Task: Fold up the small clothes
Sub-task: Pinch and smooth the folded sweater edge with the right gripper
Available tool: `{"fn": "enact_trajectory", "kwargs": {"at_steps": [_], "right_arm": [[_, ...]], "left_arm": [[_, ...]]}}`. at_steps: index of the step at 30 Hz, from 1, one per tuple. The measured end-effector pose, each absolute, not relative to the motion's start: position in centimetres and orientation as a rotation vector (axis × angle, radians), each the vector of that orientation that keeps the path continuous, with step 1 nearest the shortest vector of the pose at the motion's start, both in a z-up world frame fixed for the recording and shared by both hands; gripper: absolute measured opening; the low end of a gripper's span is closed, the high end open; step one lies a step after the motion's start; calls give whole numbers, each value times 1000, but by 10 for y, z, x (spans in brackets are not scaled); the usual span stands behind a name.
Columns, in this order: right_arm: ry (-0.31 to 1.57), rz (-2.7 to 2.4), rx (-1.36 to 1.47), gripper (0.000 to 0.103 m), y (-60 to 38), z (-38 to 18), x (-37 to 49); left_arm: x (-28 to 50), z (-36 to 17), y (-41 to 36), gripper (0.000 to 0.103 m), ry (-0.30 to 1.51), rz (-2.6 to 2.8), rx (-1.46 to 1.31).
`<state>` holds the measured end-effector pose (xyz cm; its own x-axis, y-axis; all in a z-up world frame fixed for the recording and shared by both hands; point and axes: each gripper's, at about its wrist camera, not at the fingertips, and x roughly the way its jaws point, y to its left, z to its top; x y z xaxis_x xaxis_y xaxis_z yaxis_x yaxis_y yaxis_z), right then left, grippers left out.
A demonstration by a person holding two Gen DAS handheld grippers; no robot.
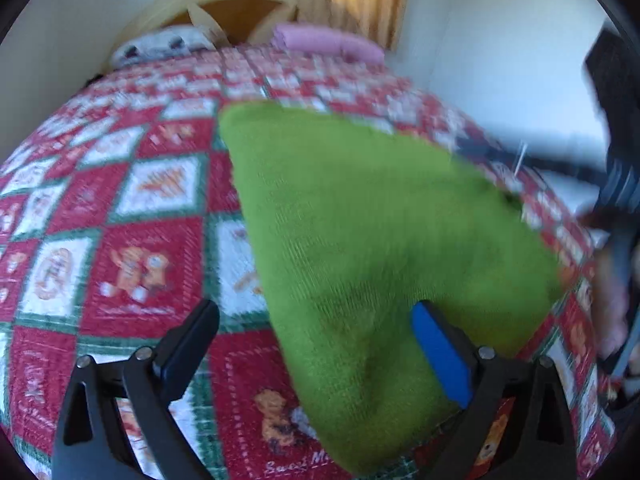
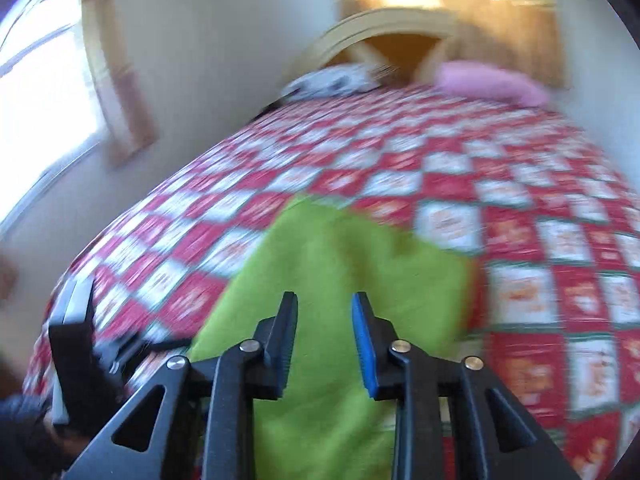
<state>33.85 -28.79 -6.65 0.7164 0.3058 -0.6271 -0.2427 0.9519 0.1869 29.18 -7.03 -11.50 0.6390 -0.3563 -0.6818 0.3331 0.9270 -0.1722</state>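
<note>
a green knitted cloth (image 1: 360, 240) lies spread on a bed under a red, white and green patchwork quilt (image 1: 120, 200), its wider end toward the cameras and its narrower end toward the headboard (image 1: 224, 4). the left tool (image 1: 316, 344) has its jaws spread wide above the cloth's near end; the blue pad (image 1: 440, 356) sits over the green fabric and the black pad (image 1: 188, 344) over bare quilt, neither pinching anything. the right tool (image 2: 325, 336) holds its jaws a little apart, with green cloth showing in the gap beyond them and no fabric pressed between the pads. a pink pillow (image 1: 324, 40) and a white patterned one (image 1: 160, 44) rest by the headboard. both views are blurred.
</note>
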Motion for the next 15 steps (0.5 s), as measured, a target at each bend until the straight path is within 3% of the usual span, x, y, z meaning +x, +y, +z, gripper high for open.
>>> {"fn": "enact_trajectory", "kwargs": {"at_steps": [3, 6, 12, 15], "right_arm": [[787, 238, 119, 28, -301, -94, 336], [837, 206, 169, 2, -327, -124, 325], [819, 222, 189, 1, -334, -132, 317], [804, 273, 189, 5, -336, -124, 317]], "left_arm": [[292, -104, -53, 103, 743, -366, -103], [308, -106, -51, 103, 771, -353, -117], [331, -134, -66, 103, 910, -420, -170], [319, -136, -70, 103, 900, -441, -127]]}}
